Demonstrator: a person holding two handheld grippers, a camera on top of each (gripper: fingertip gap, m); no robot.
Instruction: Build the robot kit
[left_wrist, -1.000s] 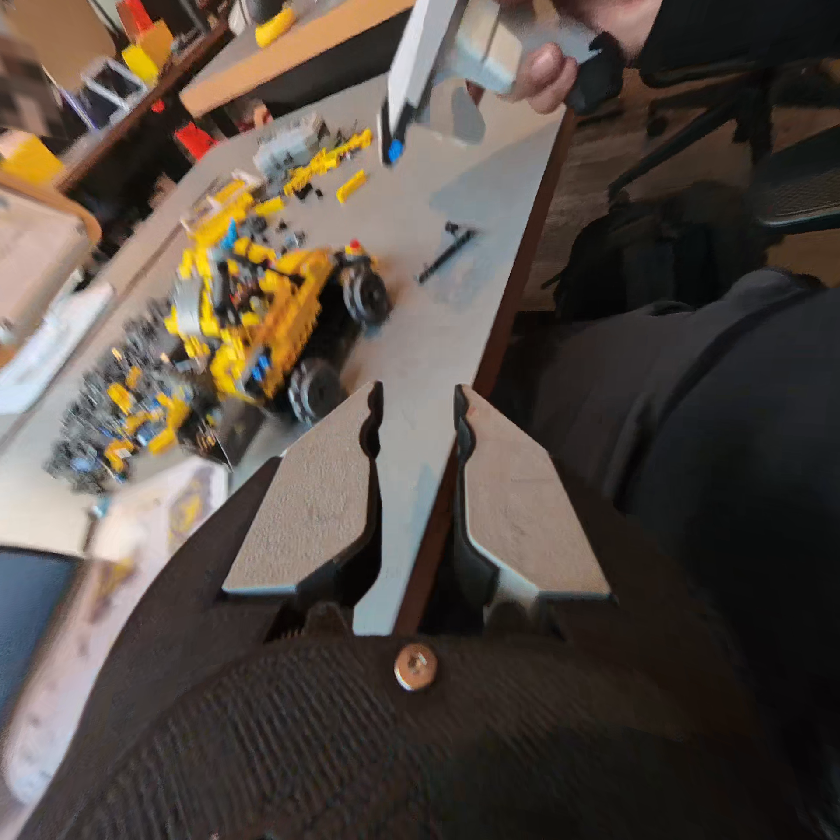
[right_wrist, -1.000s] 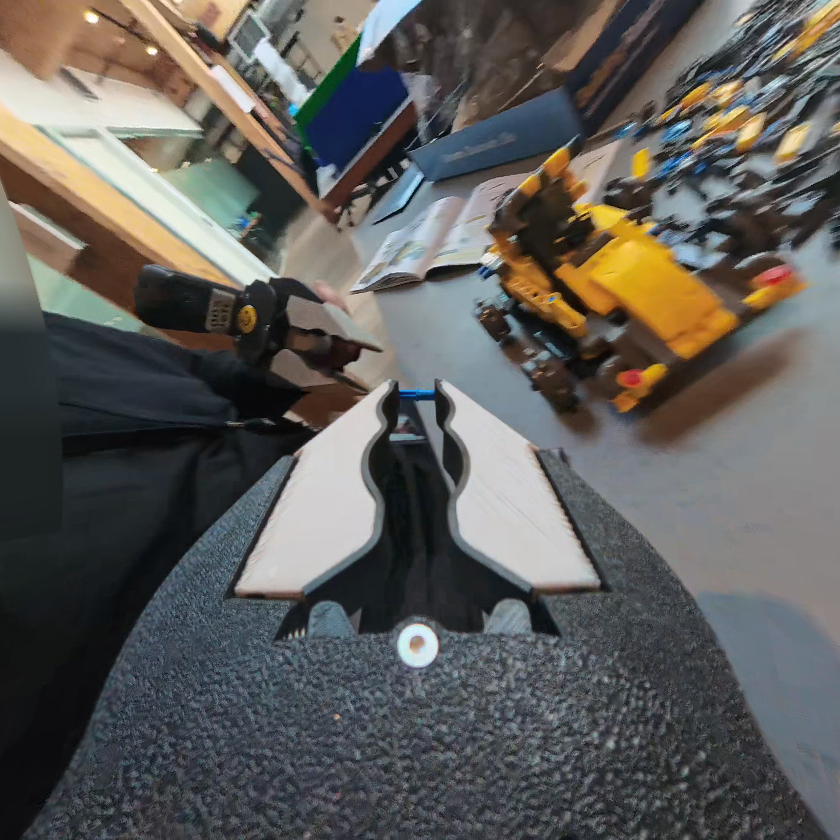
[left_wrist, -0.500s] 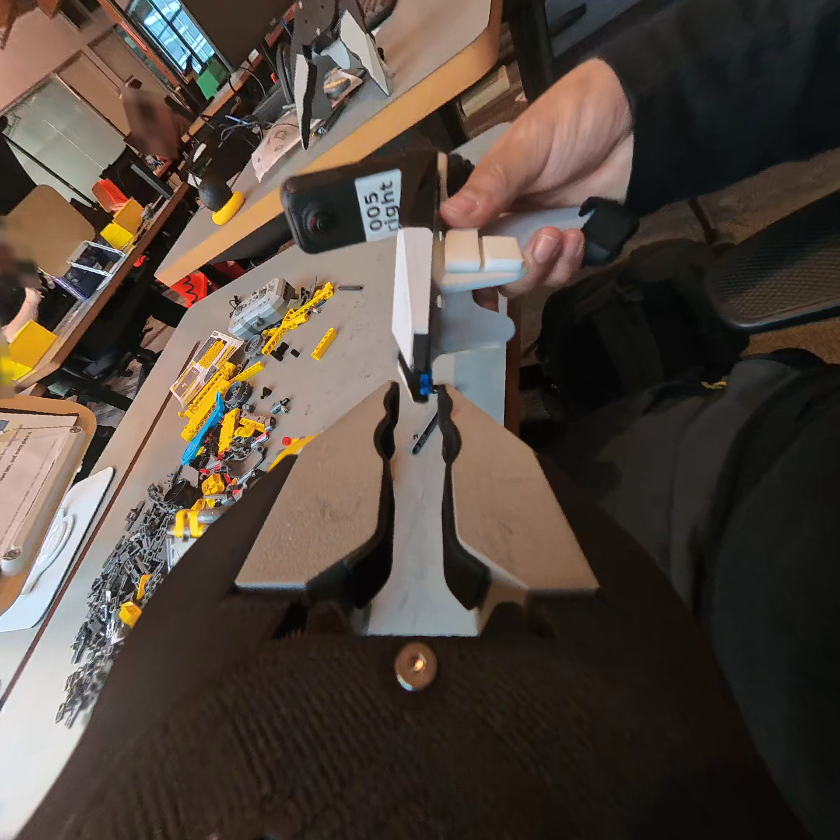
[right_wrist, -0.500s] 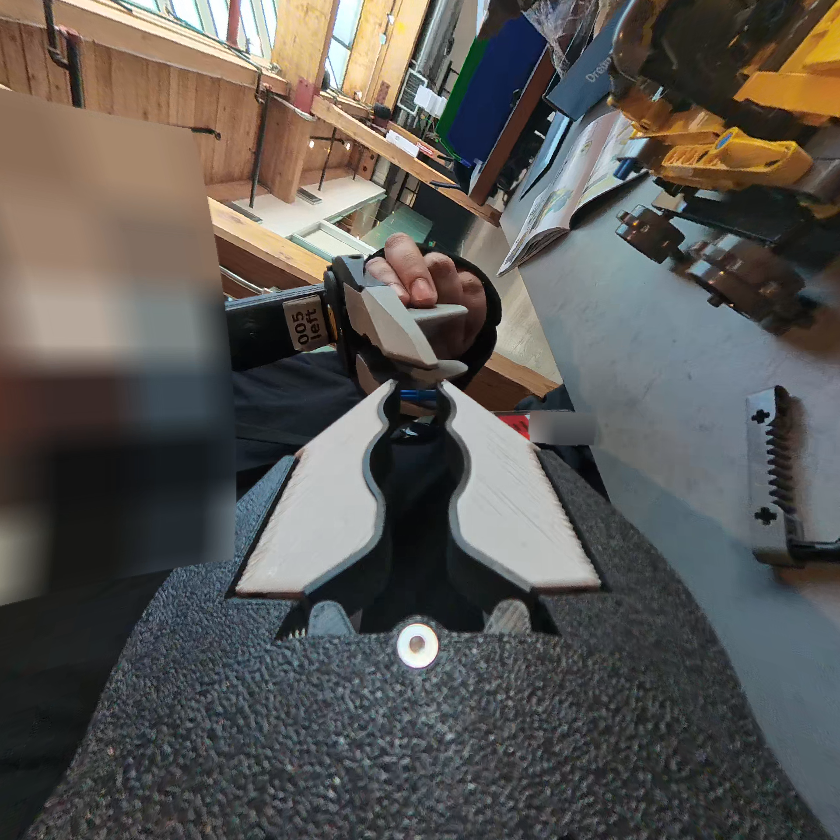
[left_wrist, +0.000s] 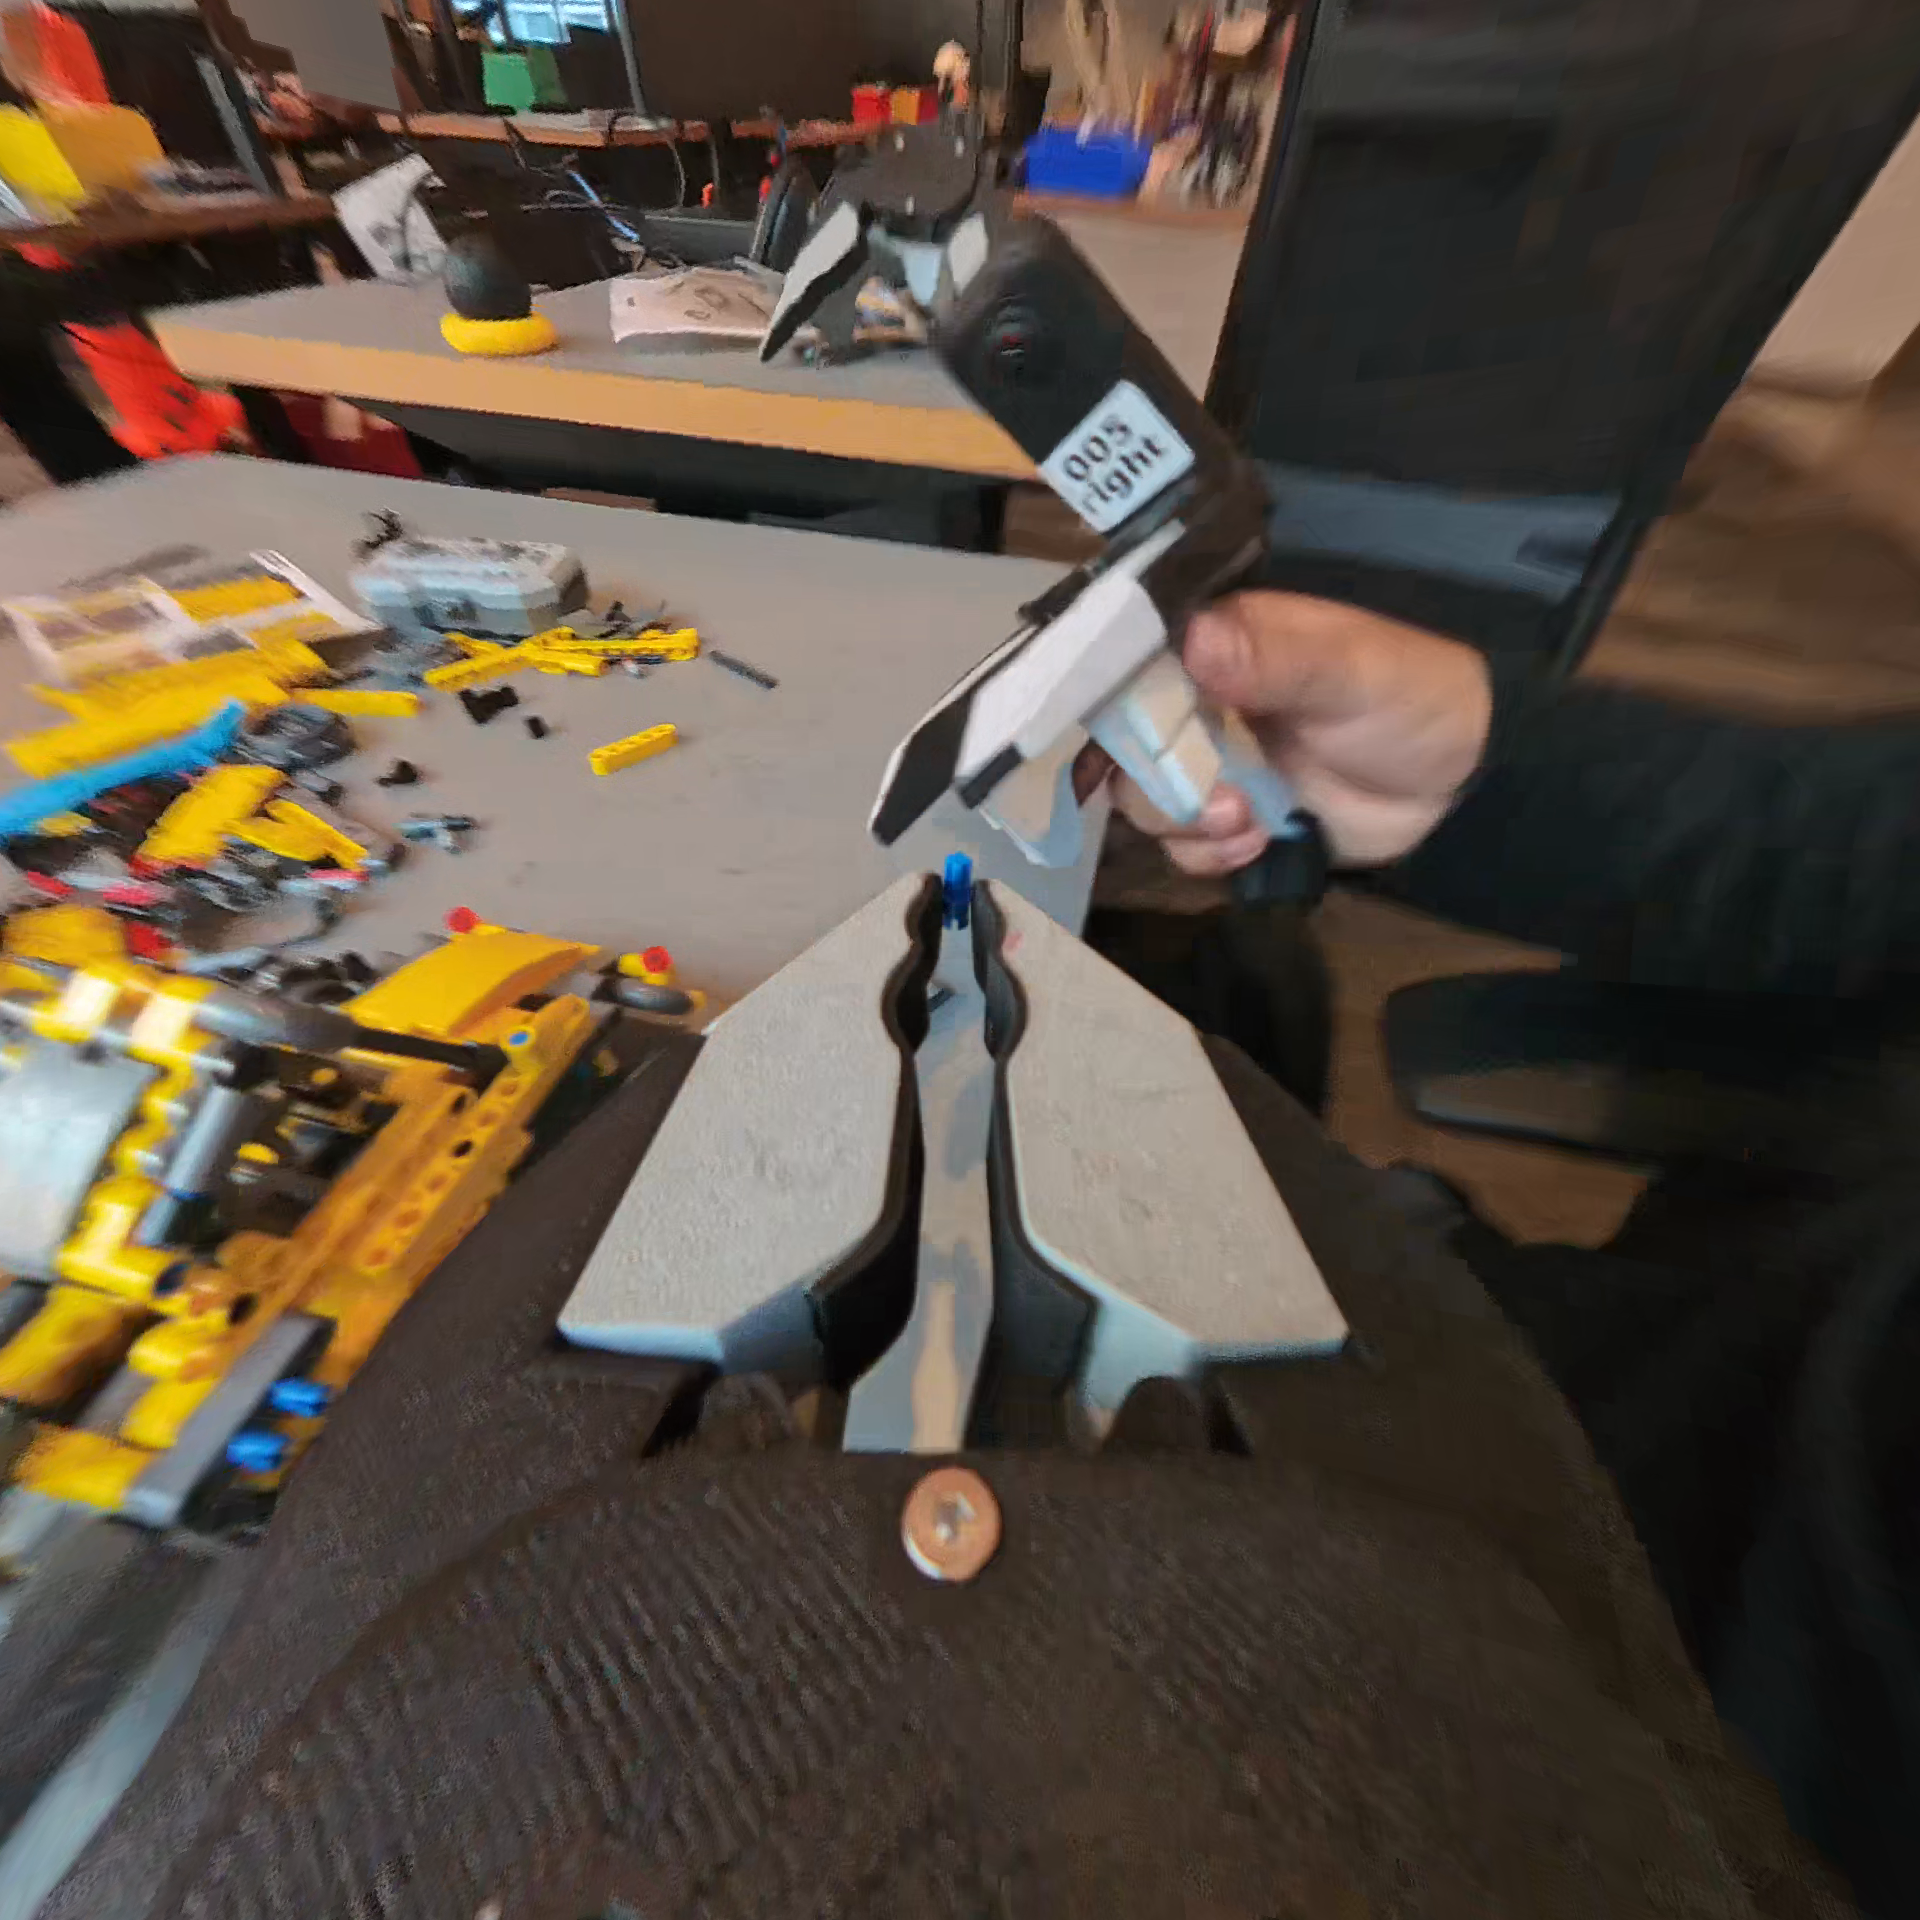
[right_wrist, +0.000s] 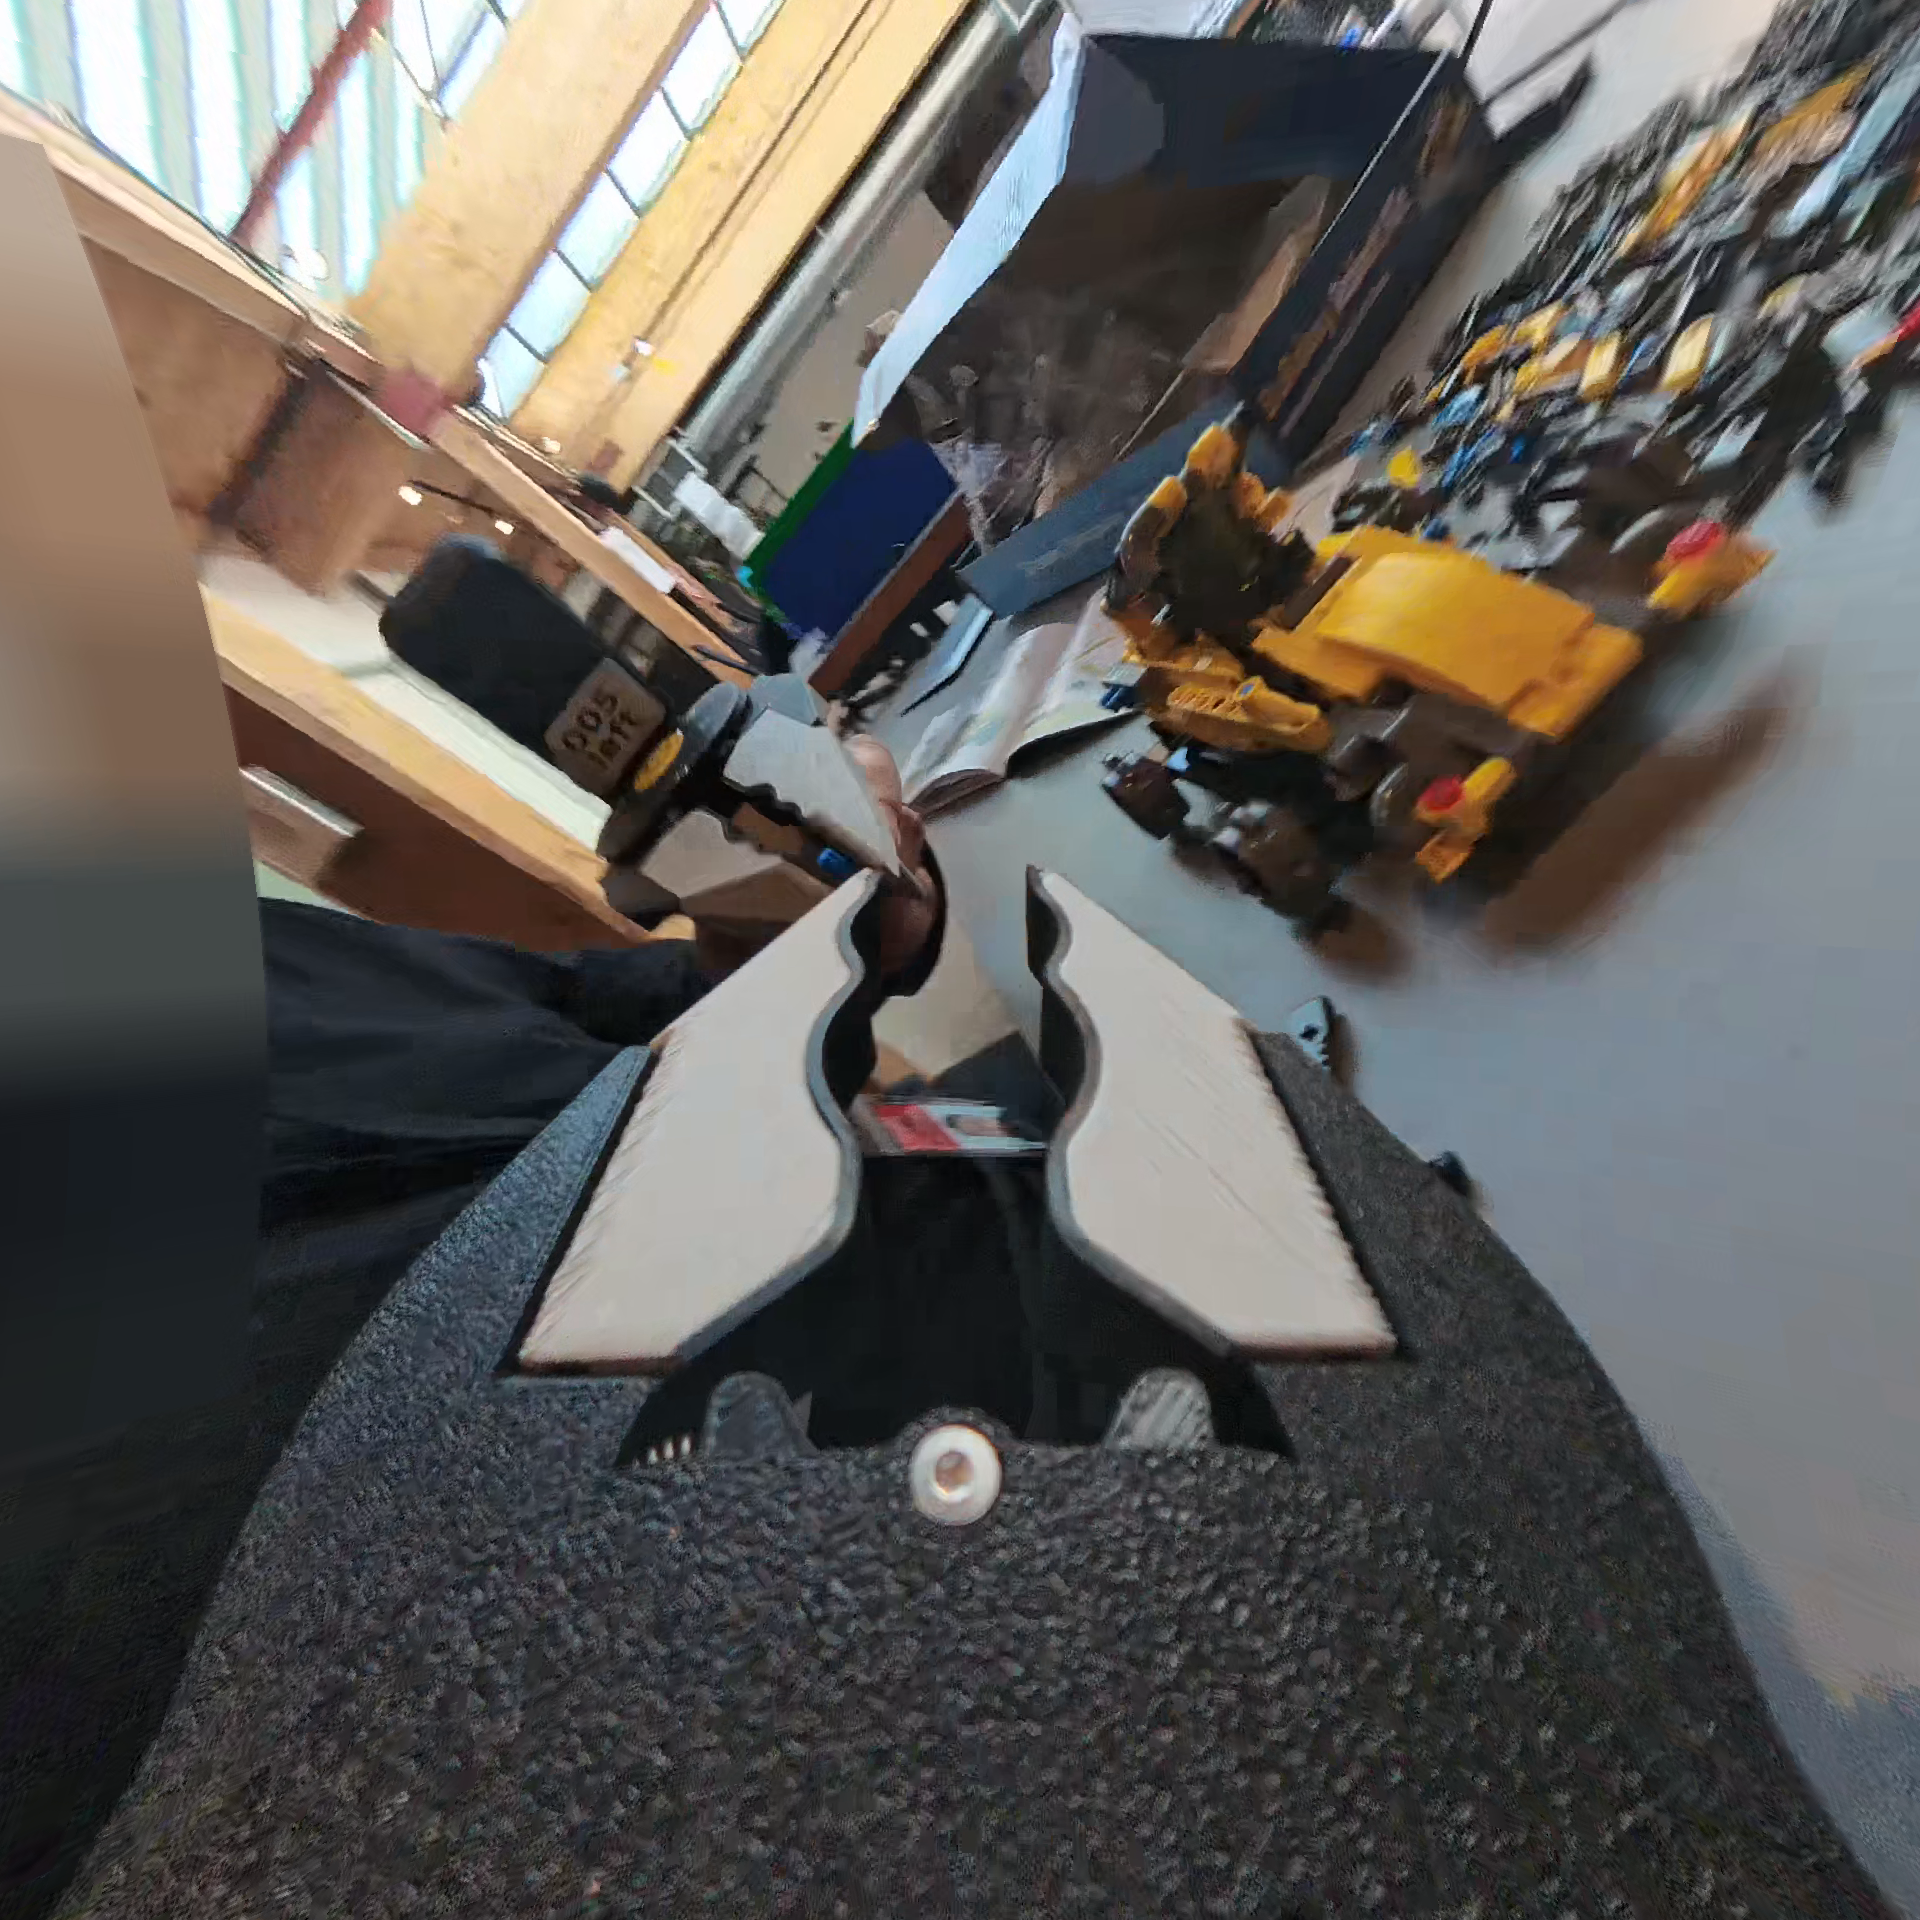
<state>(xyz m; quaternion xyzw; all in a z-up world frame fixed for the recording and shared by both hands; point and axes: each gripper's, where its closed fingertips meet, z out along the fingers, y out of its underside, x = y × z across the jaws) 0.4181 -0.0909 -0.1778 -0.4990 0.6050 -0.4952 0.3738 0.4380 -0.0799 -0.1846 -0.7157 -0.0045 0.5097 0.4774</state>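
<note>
Blue pin (left_wrist: 955, 886): clamped at the tips of the left gripper (left_wrist: 957, 906), above the grey table's (left_wrist: 831, 665) near edge.
Right gripper (right_wrist: 954, 896): fingers apart, empty, beside the pin.
Table: a yellow brick vehicle (left_wrist: 260, 1122) and loose pieces (left_wrist: 561, 655) are spread on it.
Room: another desk (left_wrist: 582, 384) is seen beyond the table.

Each camera rides its own gripper close above the table's (left_wrist: 790, 790) near edge, facing the other across the corner, both catching the yellow model (left_wrist: 312, 1122) (right_wrist: 1382, 665).
</note>
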